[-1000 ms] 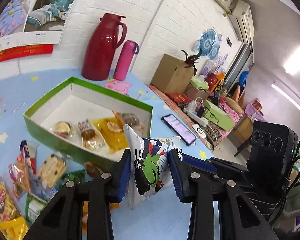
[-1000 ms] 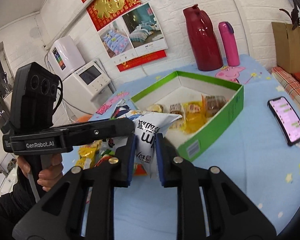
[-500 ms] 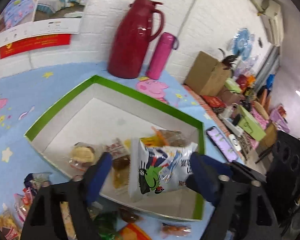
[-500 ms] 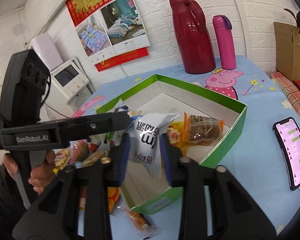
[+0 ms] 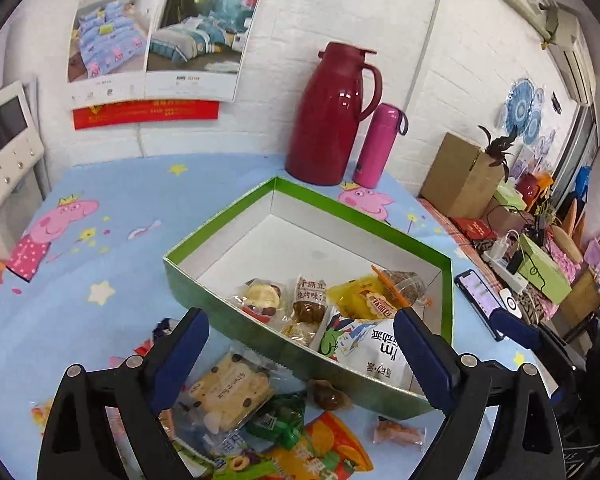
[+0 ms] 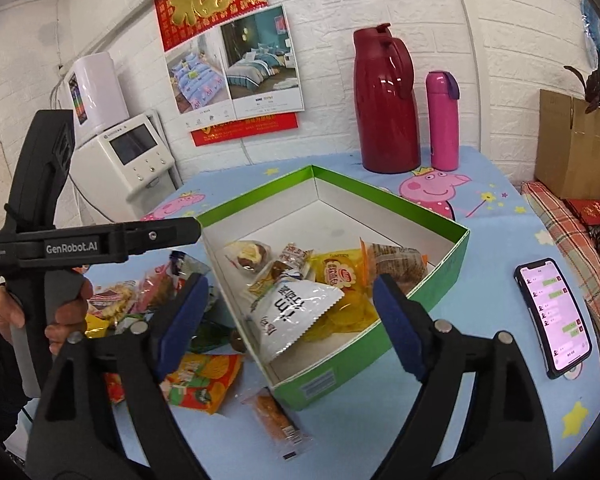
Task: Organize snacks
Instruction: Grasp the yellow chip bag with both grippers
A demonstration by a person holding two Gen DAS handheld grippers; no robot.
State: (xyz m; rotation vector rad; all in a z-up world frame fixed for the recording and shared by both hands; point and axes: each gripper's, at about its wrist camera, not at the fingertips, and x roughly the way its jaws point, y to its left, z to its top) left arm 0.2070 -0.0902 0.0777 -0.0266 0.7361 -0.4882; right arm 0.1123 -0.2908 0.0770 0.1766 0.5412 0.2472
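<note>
A green-rimmed white box sits on the blue cartoon tablecloth and holds several wrapped snacks. A white snack bag with black lettering lies in the box's near corner, leaning on the other packets. My left gripper hangs open above the box's near wall, with nothing between its blue pads. My right gripper is also open, and the white bag lies free below its wide gap. Several loose snack packets lie on the cloth outside the box. A hand grips the left tool's handle.
A red thermos jug and a pink bottle stand by the brick wall behind the box. A lit phone lies on the cloth to the right. A white appliance stands at the back left, and cardboard boxes are off the table's right.
Both grippers were shut on the white bag a second ago; both have opened wide. The bag has dropped into the box's near corner, and the left gripper has drawn back.
</note>
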